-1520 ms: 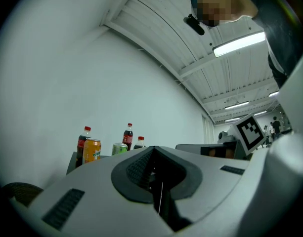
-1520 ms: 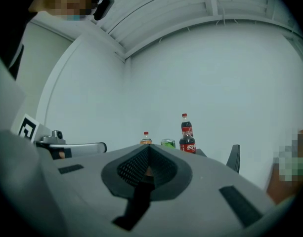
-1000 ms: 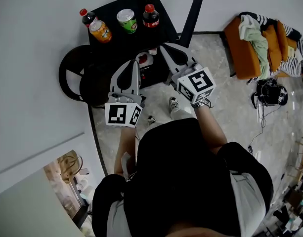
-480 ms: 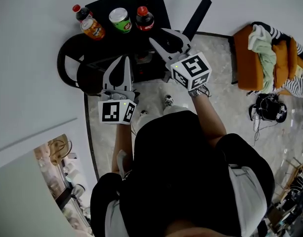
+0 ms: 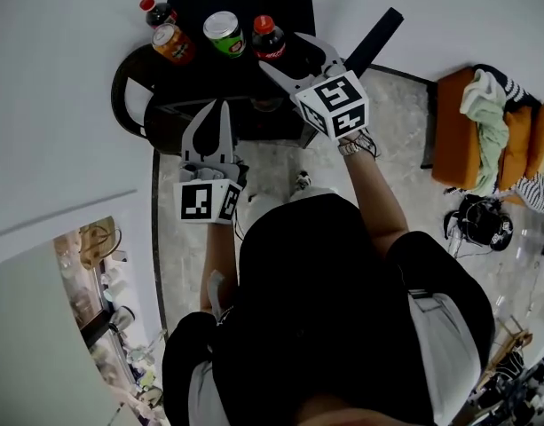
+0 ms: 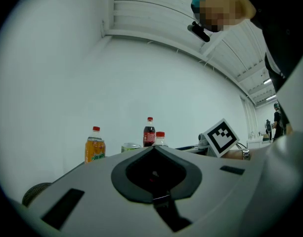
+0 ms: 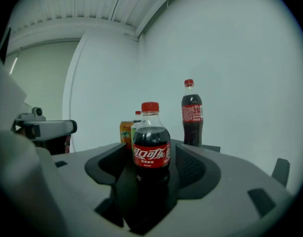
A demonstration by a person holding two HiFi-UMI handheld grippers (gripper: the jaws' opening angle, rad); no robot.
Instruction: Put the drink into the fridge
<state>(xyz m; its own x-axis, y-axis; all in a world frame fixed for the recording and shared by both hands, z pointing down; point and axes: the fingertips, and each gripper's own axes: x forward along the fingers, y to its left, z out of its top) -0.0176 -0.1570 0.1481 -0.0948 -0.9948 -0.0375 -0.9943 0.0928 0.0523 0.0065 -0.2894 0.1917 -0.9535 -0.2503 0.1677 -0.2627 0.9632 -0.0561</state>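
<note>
Right gripper (image 5: 280, 50) is released, its jaws spread to either side of the small cola bottle (image 7: 151, 147), which stands upright on the black counter (image 5: 196, 7). A sliver of gap shows on each side of the label, so I judge the grasp not yet made. Left gripper (image 5: 223, 109) is clenched on nothing and hangs below the counter's near edge, well apart from the drinks.

To do the pick well, the bottle should sit deep between the pads and centred, so both close on the label band rather than the tapering neck. The squeeze should be even, or the bottle may tip towards the green can (image 5: 223, 32) just beside it. A straight lift would then clear the can, the orange drink bottle (image 6: 94, 149) and the tall cola bottle (image 7: 192, 115) further back.

No view shows the fridge, so its place and whether its door stands open cannot be told. The small bottle's base is hidden behind the gripper body in the right gripper view. The head view crops the tall cola bottle at its top edge.
</note>
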